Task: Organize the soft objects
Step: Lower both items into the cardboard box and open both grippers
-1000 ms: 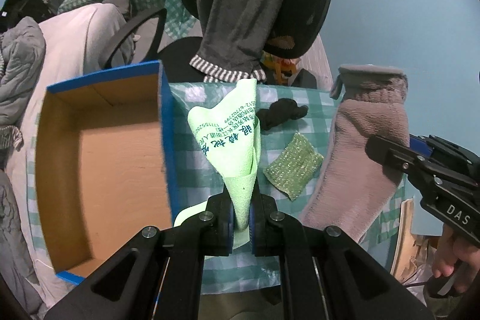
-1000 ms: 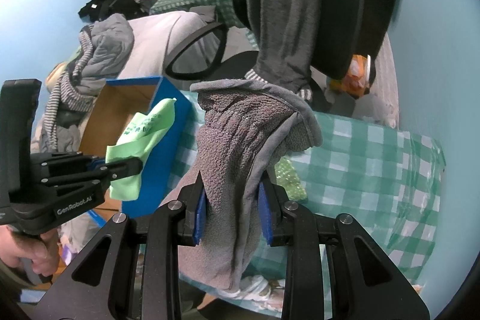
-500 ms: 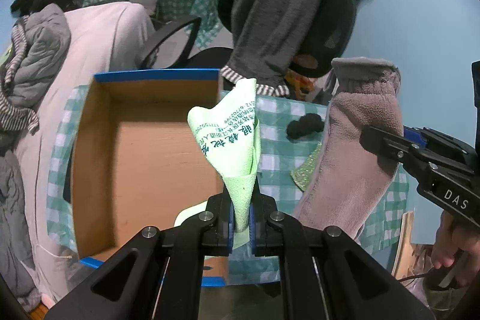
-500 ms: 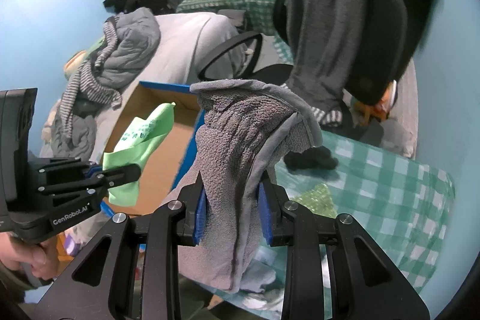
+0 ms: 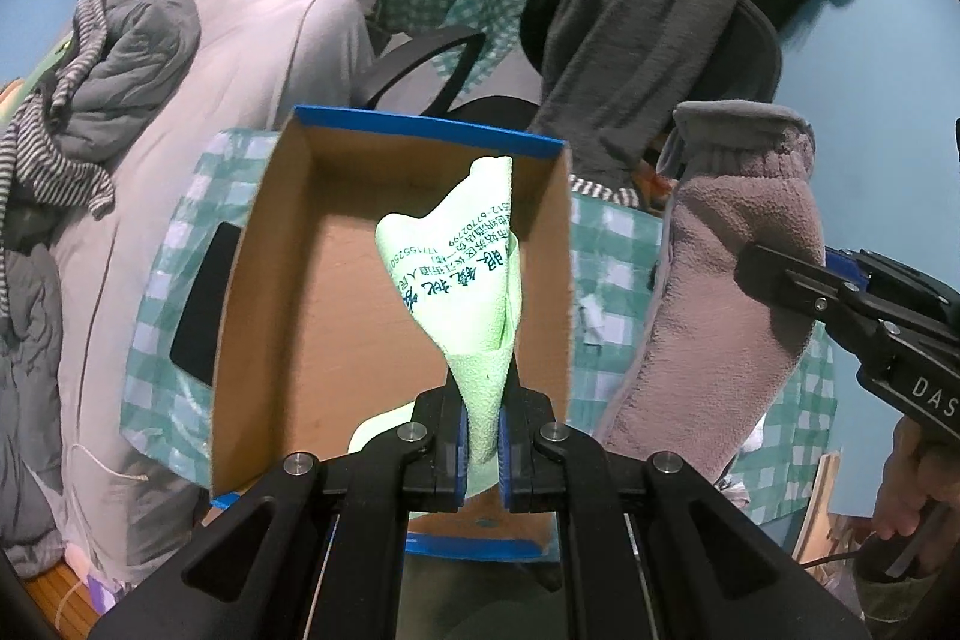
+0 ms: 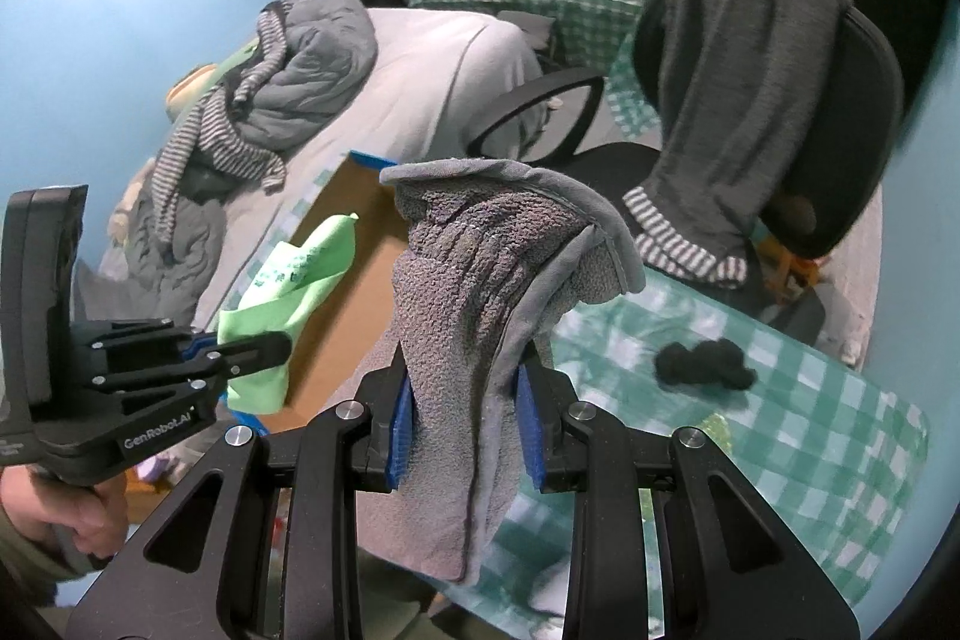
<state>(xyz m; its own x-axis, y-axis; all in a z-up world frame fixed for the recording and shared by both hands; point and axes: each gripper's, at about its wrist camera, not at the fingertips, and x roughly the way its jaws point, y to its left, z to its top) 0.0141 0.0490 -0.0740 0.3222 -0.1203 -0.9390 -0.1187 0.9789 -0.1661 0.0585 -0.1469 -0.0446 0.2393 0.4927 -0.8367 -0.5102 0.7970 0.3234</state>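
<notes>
My left gripper (image 5: 482,436) is shut on a light green cloth (image 5: 462,274) with dark printed writing, held over the open cardboard box (image 5: 336,292) with blue-taped edges. My right gripper (image 6: 461,424) is shut on a thick grey towel (image 6: 474,280) that hangs down past the jaws, just right of the box. In the right wrist view the left gripper (image 6: 264,343) with the green cloth (image 6: 294,280) shows at the left. The towel (image 5: 732,280) and right gripper (image 5: 780,274) show at the right of the left wrist view. The box holds nothing else that I can see.
The box sits on a green checked tablecloth (image 6: 810,436). A black soft item (image 6: 702,364) lies on it. Behind stand an office chair with a dark grey garment (image 5: 636,34) over it, and a bed piled with clothes (image 5: 90,58).
Both grippers have moved left with their cloths. The green cloth went from beside the box's right wall to over its inside, and the towel came to the box's right edge.
</notes>
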